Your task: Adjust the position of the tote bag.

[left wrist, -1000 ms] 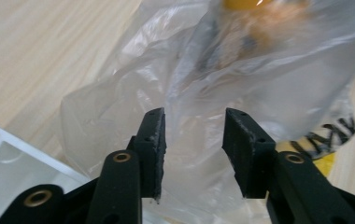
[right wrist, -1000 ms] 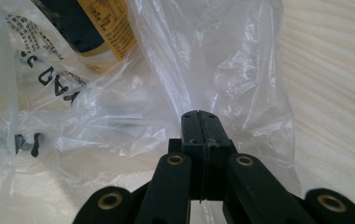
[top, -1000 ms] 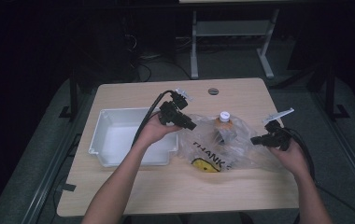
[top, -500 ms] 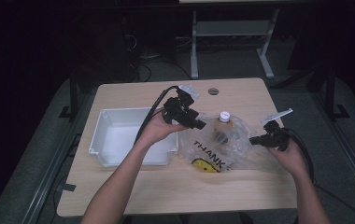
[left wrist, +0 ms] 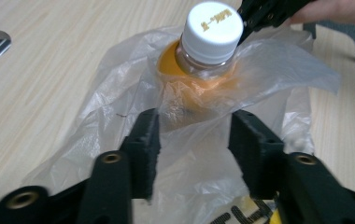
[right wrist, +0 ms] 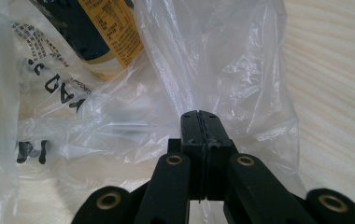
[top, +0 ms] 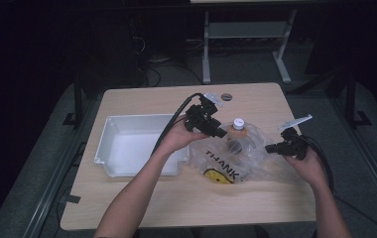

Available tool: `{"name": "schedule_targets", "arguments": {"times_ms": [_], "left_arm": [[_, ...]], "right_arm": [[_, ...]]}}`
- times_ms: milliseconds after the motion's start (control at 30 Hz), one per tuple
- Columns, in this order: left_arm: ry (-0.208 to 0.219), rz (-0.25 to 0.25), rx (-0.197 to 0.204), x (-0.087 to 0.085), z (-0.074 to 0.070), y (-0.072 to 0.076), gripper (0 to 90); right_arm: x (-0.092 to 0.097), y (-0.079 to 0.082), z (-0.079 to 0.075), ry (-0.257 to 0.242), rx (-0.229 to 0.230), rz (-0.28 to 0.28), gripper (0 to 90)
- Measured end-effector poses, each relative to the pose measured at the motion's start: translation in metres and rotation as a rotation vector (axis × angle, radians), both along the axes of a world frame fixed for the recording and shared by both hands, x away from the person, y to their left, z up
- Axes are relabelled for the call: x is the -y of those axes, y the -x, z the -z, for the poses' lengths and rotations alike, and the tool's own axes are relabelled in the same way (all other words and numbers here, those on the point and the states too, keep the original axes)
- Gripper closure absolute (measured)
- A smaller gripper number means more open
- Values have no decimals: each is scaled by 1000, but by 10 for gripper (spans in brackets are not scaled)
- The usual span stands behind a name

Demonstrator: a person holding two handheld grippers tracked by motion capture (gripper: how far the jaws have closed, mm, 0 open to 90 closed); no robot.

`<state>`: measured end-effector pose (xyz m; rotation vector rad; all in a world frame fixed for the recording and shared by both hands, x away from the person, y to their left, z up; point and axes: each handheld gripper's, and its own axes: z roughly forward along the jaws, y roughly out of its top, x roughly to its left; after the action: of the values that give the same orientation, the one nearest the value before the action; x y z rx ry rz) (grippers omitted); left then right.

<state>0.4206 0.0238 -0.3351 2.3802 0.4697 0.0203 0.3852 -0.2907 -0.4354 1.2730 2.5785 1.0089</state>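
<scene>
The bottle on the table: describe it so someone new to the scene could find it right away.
On the wooden table, right of the white tray, lies a clear plastic bag printed with black letters. The bottle stands inside it, its white cap poking out of the bag's mouth. That cap, with an orange band below it, marks it out.

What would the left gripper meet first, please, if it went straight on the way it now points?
Probably the clear plastic bag bunched before the left gripper, then the white-capped orange bottle inside; depth is unclear.
</scene>
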Motion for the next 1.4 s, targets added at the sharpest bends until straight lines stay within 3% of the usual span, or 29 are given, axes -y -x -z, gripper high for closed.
{"name": "schedule_targets", "arguments": {"times_ms": [200,367,767,1067,1400], "left_arm": [[-50,11,20,7,10,1,737],[-68,21,1,5,18,4,892],[-134,5,-30,-5,40,14,899],[-170,-13,-19,-4,49,26,899],[-172,-36,-20,-6,58,36,899]], "right_arm": [[2,0,-1,1,8,-3,890],[0,1,-1,-5,3,5,890],[0,-1,2,8,1,7,887],[3,-3,3,11,2,18,884],[2,-3,4,9,-4,25,883]]}}
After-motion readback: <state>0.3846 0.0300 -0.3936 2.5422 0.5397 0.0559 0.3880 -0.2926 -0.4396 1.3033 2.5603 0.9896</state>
